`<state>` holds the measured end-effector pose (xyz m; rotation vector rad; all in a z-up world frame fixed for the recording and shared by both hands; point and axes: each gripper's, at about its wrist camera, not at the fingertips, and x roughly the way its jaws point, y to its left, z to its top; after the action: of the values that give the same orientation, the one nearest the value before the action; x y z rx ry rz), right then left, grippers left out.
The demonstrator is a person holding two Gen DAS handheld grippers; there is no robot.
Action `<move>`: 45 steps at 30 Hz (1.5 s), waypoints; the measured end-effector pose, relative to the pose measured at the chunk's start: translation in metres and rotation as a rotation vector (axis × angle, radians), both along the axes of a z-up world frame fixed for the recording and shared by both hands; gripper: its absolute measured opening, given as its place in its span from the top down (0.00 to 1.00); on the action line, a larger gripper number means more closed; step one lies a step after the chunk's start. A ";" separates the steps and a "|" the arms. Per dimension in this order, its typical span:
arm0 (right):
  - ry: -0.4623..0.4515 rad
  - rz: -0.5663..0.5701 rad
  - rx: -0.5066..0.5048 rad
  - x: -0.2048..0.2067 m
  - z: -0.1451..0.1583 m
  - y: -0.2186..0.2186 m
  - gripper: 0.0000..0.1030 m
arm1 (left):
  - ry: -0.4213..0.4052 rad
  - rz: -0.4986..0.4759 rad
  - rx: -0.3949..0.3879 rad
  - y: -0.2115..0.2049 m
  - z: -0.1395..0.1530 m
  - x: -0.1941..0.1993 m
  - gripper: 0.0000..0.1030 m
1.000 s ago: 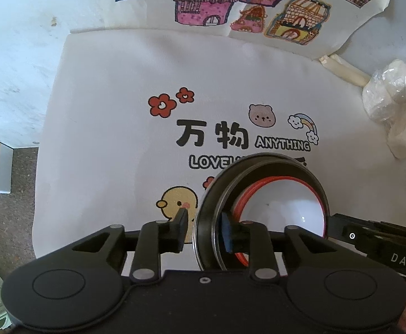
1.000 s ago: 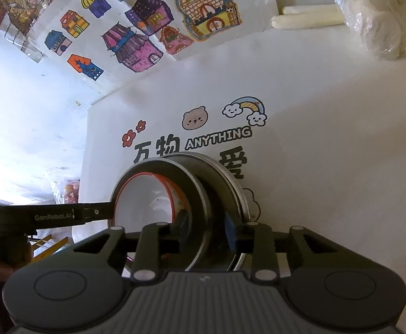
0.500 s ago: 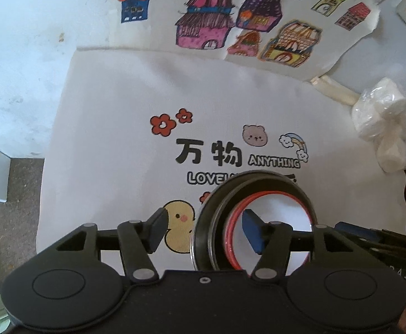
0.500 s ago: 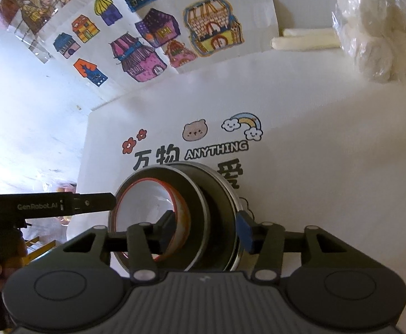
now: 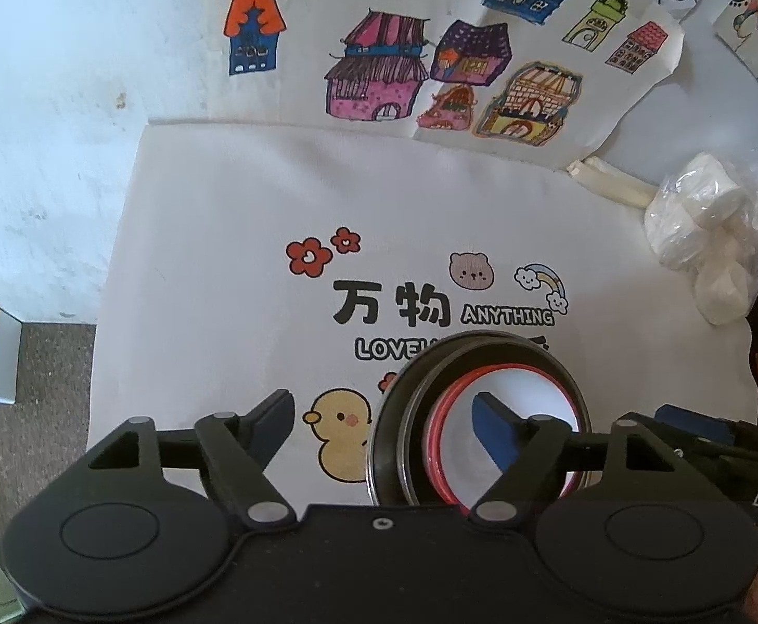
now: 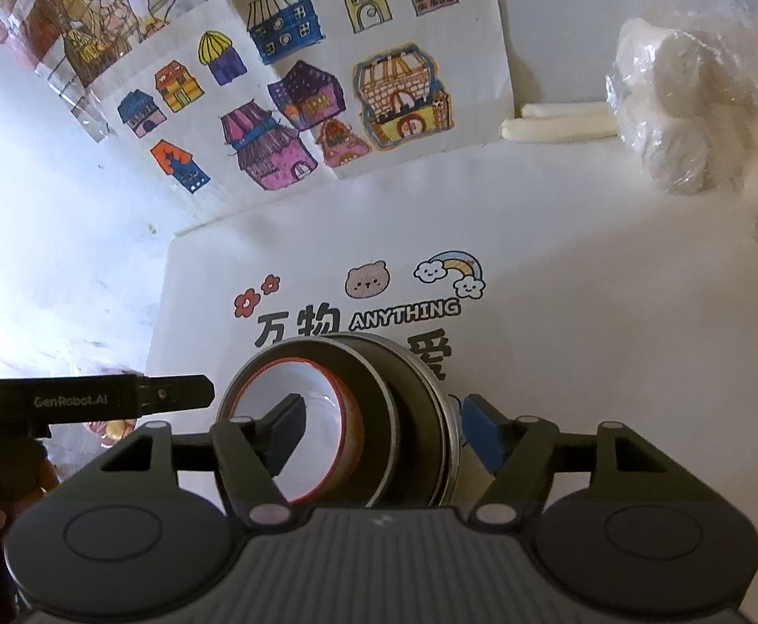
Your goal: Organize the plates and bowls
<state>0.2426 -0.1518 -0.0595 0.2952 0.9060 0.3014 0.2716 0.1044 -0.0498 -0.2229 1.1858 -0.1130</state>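
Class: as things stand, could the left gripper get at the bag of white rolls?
Probably yes. The left gripper, its jaws opening around the bowls' rim, grips nothing, and bare cloth lies between it and the bag.

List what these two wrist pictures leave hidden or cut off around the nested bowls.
- Left wrist view: the near rim of the dark metal bowl lies behind the left gripper body.
- Right wrist view: the base of the red-rimmed white bowl is covered by a finger.
- Both views: how many bowls are stacked is unclear.

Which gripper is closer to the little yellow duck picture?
Left. The left gripper's opening jaws span the duck and the near rim of the bowls. The right gripper's opening jaws span the bowls' far rim, across from the duck.
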 end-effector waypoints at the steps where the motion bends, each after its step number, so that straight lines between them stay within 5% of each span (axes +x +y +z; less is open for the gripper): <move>1: -0.006 -0.006 0.000 -0.002 0.001 0.000 0.27 | -0.004 -0.002 0.000 0.001 0.001 0.000 0.21; 17: -0.105 -0.112 -0.065 -0.043 0.019 0.012 0.00 | -0.158 -0.078 -0.003 0.007 0.021 -0.027 0.08; 45: -0.238 -0.194 -0.051 -0.094 0.030 0.010 0.00 | -0.253 -0.086 0.001 0.010 0.036 -0.074 0.06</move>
<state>0.1488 -0.1416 -0.0291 0.2906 0.6436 0.1297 0.1976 0.1148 -0.0134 -0.1513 0.9432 -0.2101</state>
